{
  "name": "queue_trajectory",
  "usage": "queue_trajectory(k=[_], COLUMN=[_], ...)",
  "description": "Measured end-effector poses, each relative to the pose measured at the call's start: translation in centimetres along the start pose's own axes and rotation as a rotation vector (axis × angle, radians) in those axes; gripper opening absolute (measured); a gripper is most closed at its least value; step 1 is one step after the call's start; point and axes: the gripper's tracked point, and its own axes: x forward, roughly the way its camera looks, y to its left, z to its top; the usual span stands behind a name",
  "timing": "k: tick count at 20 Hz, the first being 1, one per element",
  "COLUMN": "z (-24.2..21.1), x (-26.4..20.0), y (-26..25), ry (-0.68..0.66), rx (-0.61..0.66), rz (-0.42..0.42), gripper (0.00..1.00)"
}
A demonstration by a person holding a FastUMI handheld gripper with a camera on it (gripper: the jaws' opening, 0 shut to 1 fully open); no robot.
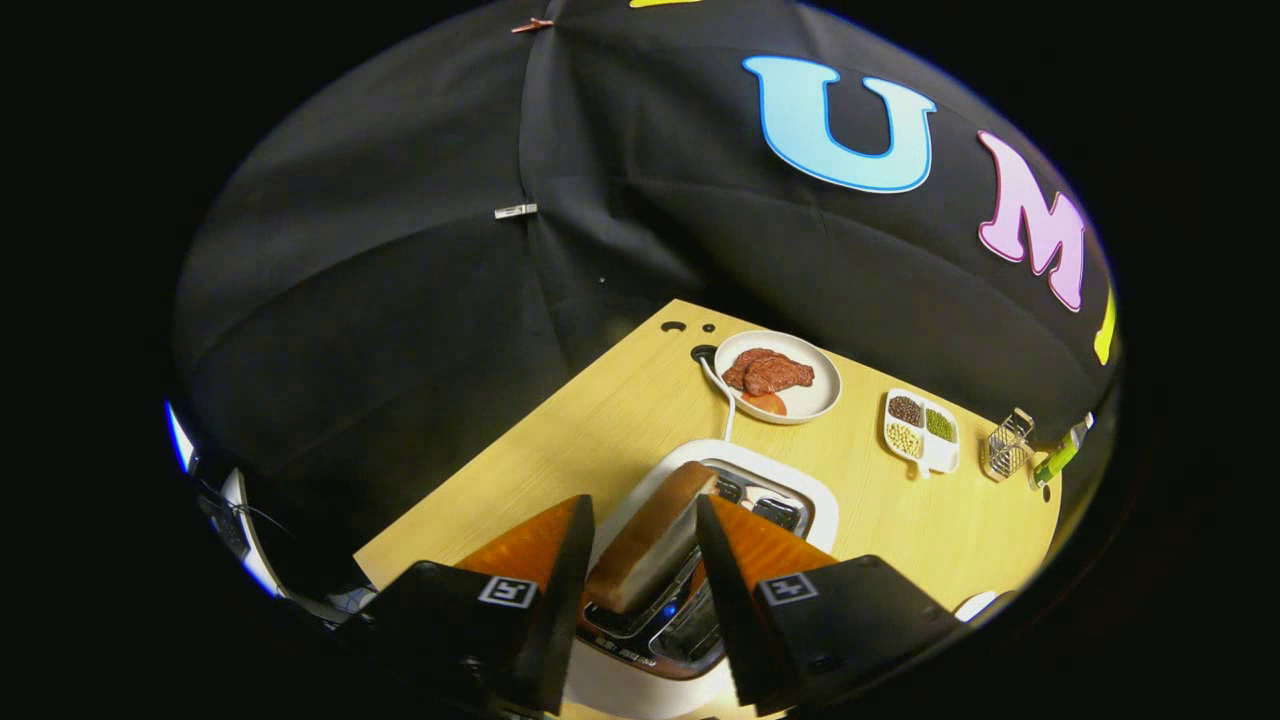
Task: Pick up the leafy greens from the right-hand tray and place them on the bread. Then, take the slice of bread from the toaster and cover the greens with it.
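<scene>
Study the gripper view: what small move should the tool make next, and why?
Probably close the fingers on the bread slice. The tool straddles the slice, which stands up out of the toaster, yet a gap shows on each side, so it seems not yet gripped; only then should it lift.
</scene>
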Motion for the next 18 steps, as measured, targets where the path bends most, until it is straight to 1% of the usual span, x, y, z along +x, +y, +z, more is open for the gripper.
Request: queue_trajectory(k=[1,2,5,6,7,8,11,12,14,18], z=[0.1,0.1,-0.3,-0.3,-0.4,-0.5,-0.2,0.1,1.0,3.3], x=[0.0,-0.2,-0.5,-0.6,-0.6,-0.7,-1.6,-1.5,-2.3,-4.6], y=[0.2,0.3,-0.4,-0.9,-1.2,-1.0,-1.1,-1.0,-1.1,-2.0], ry=[-0.004,-0.006,0.006,0.008,0.011,0.019,0.029,0.028,0.008,-0.046], rx=[-0.009,-0.018,-0.03,-0.022,-0.005,0.016,0.052,0.067,0.094,0.121], rz=[-0.001,0.004,-0.004,-0.018,-0.017,0.008,0.063,0.087,0.115,0.136], gripper=[0.62,0.62,0.44,0.33,0.27,0.2,0.2,0.15,0.13,0.13])
